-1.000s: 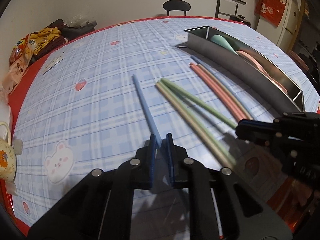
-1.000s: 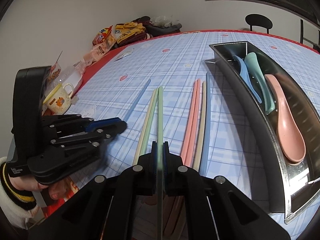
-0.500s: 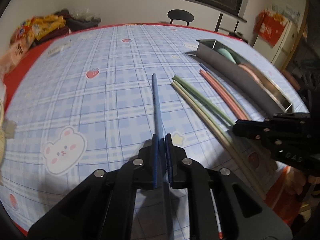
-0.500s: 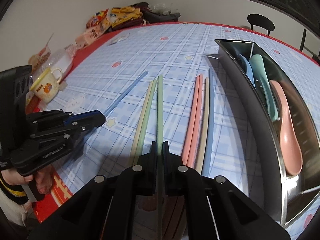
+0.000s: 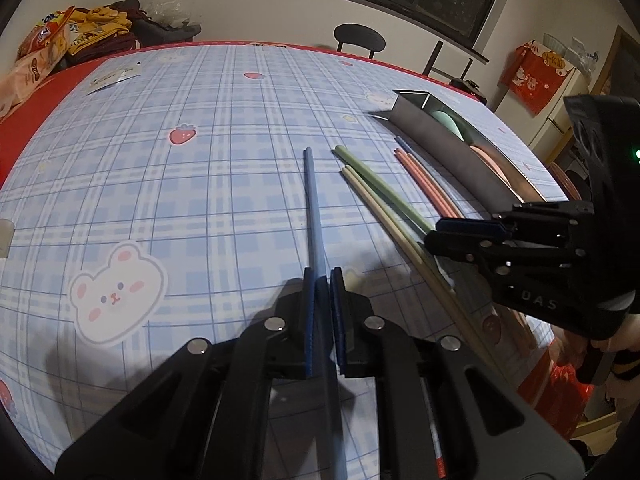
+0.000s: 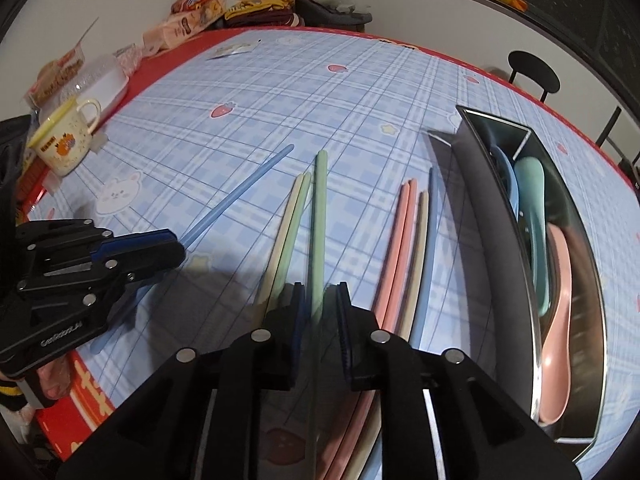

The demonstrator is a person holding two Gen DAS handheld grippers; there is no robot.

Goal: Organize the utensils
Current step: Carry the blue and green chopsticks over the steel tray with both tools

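Observation:
My left gripper (image 5: 322, 276) is shut on the near part of a blue chopstick (image 5: 311, 200), which lies on the checked tablecloth pointing away. In the right wrist view the left gripper (image 6: 172, 246) holds the same blue chopstick (image 6: 248, 190) at the left. My right gripper (image 6: 320, 292) straddles a green chopstick (image 6: 320, 216); its jaws are opening, with a gap showing beside the stick. A cream and a pale green chopstick (image 6: 290, 220) lie just left of it. Pink, cream and blue chopsticks (image 6: 412, 240) lie beside the metal tray (image 6: 494, 240), which holds teal (image 6: 532, 208) and pink (image 6: 560, 320) spoons.
A yellow mug (image 6: 64, 140) and a white lidded container (image 6: 104, 80) stand at the table's left edge, with snack bags (image 6: 192, 12) piled behind. A black chair (image 6: 532, 72) stands beyond the far edge. The red table rim (image 6: 88, 392) runs close below both grippers.
The right jaws, shut on the green chopstick before, have parted from it. The left gripper has swung the blue chopstick to point more nearly along the green ones.

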